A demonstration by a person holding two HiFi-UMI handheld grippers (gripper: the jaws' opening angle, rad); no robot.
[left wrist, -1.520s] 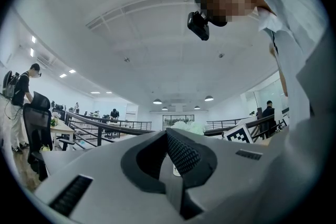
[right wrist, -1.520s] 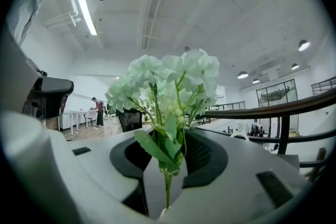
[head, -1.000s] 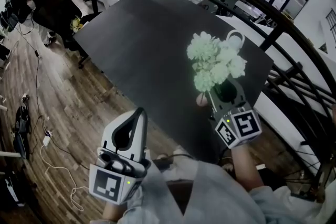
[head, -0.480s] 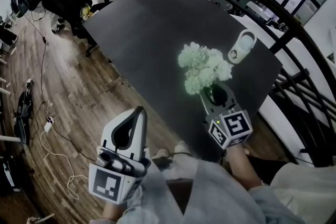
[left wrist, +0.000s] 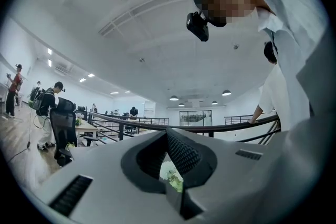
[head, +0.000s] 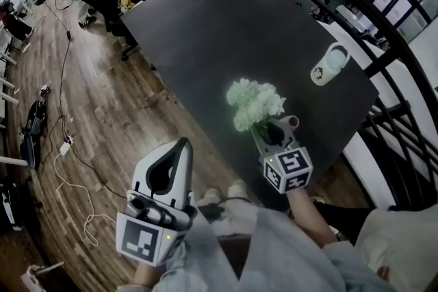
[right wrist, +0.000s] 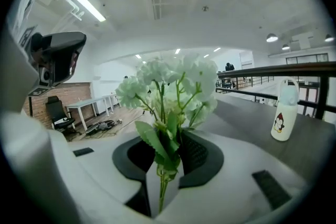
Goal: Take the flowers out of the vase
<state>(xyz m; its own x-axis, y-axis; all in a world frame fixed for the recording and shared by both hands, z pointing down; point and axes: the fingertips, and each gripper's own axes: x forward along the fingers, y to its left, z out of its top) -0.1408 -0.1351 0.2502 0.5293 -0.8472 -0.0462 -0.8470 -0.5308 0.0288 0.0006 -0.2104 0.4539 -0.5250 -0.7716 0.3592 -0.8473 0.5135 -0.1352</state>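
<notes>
Flowers point(right wrist: 173, 81) btwn closing jaws, right hand-held gripper point(right wrist: 169, 159).

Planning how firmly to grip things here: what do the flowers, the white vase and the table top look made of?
Flowers: likely artificial, fabric or plastic; stiff, uniform pale blooms and leaves.
Vase: smooth matte white, ceramic or plastic.
Table top: dark matte board, faint sheen; material uncertain.
</notes>
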